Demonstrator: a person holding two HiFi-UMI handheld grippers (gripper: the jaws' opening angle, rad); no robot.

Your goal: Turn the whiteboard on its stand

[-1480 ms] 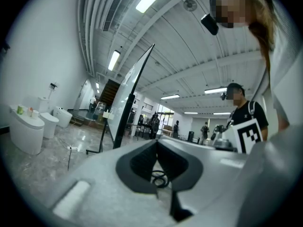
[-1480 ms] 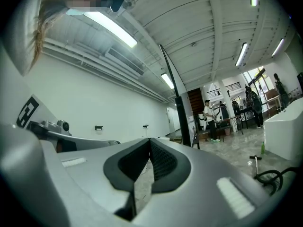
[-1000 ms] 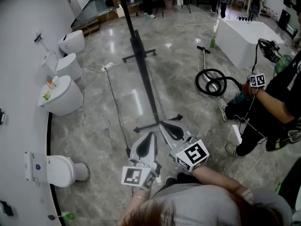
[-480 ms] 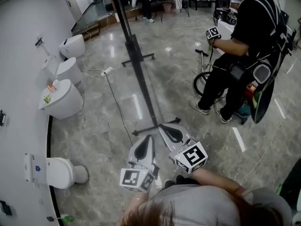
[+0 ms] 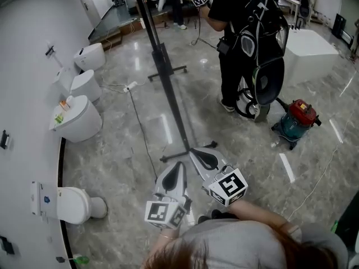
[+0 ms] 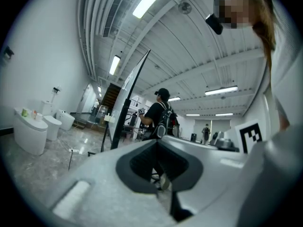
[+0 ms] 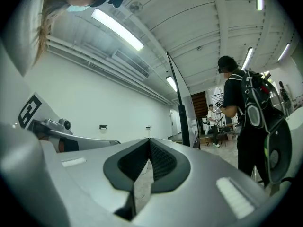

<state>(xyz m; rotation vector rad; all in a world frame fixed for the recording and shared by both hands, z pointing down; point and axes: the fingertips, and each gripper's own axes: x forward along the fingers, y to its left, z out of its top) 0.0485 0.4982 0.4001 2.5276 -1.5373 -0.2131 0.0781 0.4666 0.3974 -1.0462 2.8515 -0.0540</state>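
Note:
The whiteboard (image 5: 162, 66) shows edge-on as a thin dark panel on a black stand, running from the top of the head view down to its near foot (image 5: 182, 152). In the left gripper view the whiteboard (image 6: 133, 86) rises tilted ahead and to the left. The right gripper view has the board (image 7: 176, 82) straight ahead. My left gripper (image 5: 180, 165) and right gripper (image 5: 196, 152) hover side by side just short of the near foot. Both are shut with nothing between the jaws, and both point toward the board without touching it.
A person with a black backpack (image 5: 247, 32) stands at the back, right of the board. A red and teal vacuum (image 5: 297, 119) sits at the right. Toilets (image 5: 78, 119) line the left wall. A cable (image 5: 140, 128) crosses the floor. A white tub (image 5: 311, 43) stands far right.
The person with the backpack has walked from the right side to the back middle, uncovering the vacuum. Both grippers have stayed nearly still and shut.

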